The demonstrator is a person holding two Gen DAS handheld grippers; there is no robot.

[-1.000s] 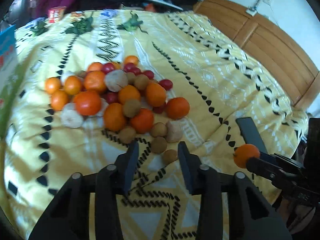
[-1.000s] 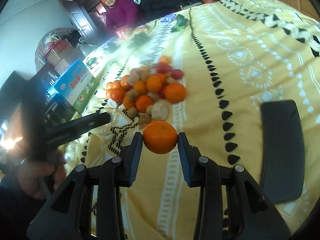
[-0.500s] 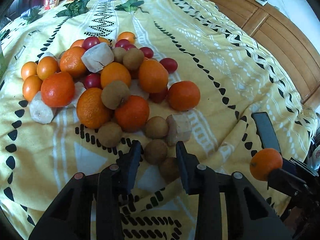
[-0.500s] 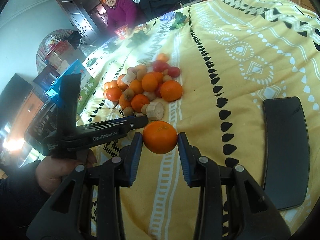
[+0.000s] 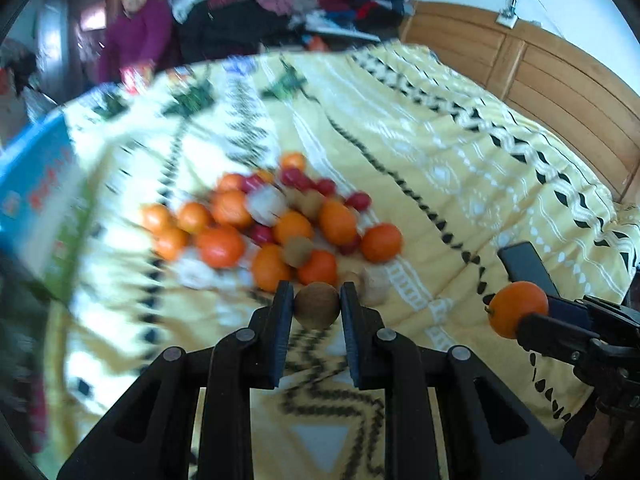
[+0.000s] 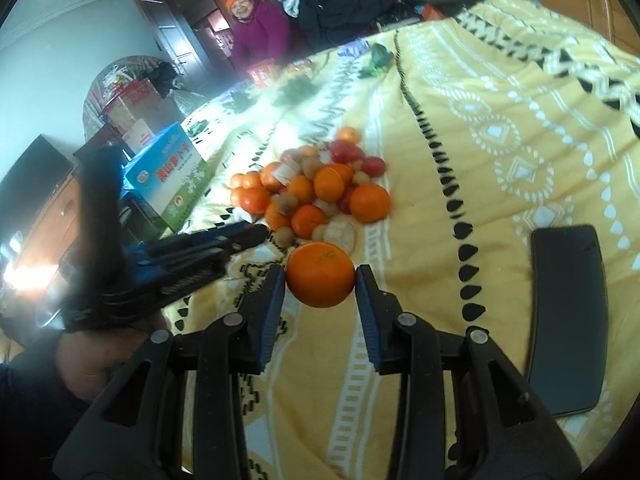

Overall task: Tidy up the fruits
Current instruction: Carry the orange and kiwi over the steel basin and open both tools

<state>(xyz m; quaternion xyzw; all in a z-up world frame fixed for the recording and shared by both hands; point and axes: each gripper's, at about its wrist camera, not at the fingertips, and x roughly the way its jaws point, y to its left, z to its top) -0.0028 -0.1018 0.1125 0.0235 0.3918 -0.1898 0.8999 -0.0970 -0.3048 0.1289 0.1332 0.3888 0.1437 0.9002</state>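
Note:
A pile of fruit (image 5: 280, 224) lies on the yellow patterned bedspread (image 5: 460, 168): oranges, small red fruits, brown round fruits and pale chunks. My left gripper (image 5: 316, 308) is shut on a brown round fruit (image 5: 317, 311) and holds it above the near edge of the pile. My right gripper (image 6: 320, 280) is shut on an orange (image 6: 320, 274), held above the bedspread in front of the pile (image 6: 320, 188). The orange also shows in the left wrist view (image 5: 518, 314), at the right. The left gripper (image 6: 240, 240) shows at the left of the right wrist view.
A black phone (image 6: 568, 316) lies on the bedspread to the right. A blue and green box (image 6: 172, 176) stands at the bed's left edge. A wooden headboard (image 5: 560, 92) runs along the right. A person in purple (image 6: 256, 24) sits beyond the bed's far end.
My left gripper has closed on a brown fruit at the pile's near edge and lifted it. My right gripper has stayed about where it was, with the orange.

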